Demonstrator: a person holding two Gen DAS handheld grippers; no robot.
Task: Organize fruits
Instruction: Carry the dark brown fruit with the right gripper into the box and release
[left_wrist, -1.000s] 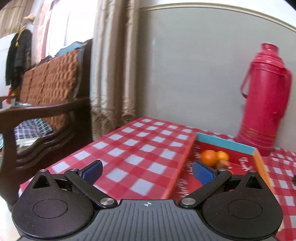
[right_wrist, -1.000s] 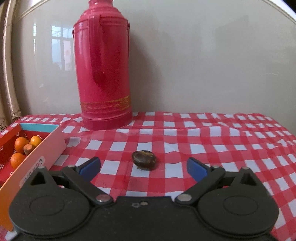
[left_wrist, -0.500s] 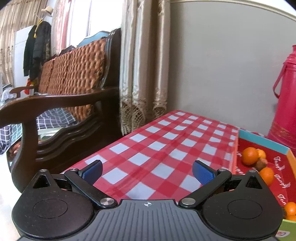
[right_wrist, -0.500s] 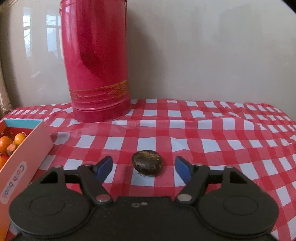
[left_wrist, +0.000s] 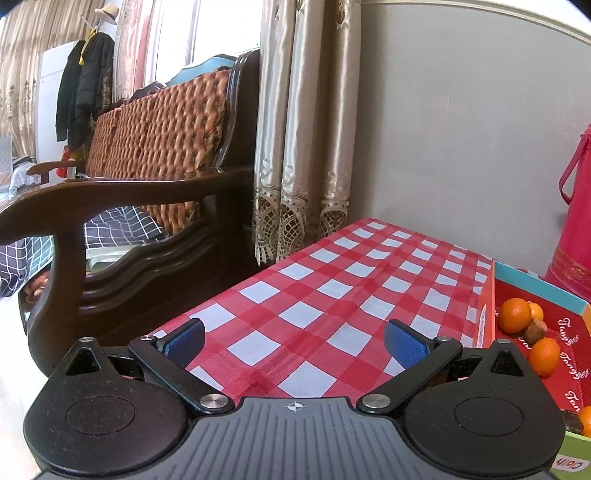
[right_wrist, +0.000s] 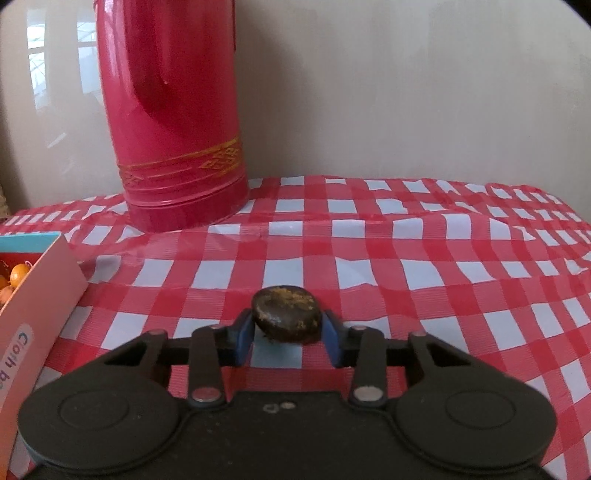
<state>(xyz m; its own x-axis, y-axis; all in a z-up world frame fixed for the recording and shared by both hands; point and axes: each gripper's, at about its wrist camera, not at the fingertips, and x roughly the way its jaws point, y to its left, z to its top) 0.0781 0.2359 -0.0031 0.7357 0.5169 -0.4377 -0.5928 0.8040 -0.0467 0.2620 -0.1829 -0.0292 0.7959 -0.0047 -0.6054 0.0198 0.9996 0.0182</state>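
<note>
My right gripper (right_wrist: 288, 338) is shut on a dark brown round fruit (right_wrist: 286, 317), its blue pads pressed on both sides, low over the red checked tablecloth (right_wrist: 406, 266). A cardboard box (right_wrist: 37, 295) with small oranges (right_wrist: 18, 273) stands at the left. In the left wrist view the same box (left_wrist: 487, 306) holds oranges (left_wrist: 514, 315) and a brown fruit (left_wrist: 535, 330) at the right. My left gripper (left_wrist: 293, 341) is open and empty over the tablecloth (left_wrist: 332, 291) near the table's left edge.
A tall red thermos (right_wrist: 170, 110) stands at the back by the wall, also at the right edge of the left wrist view (left_wrist: 576, 229). A wooden sofa (left_wrist: 122, 221) and curtains (left_wrist: 306, 147) lie left of the table.
My right gripper moved forward and closed its fingers on the dark fruit. My left gripper swung left, so the box and thermos slid toward the right edge.
</note>
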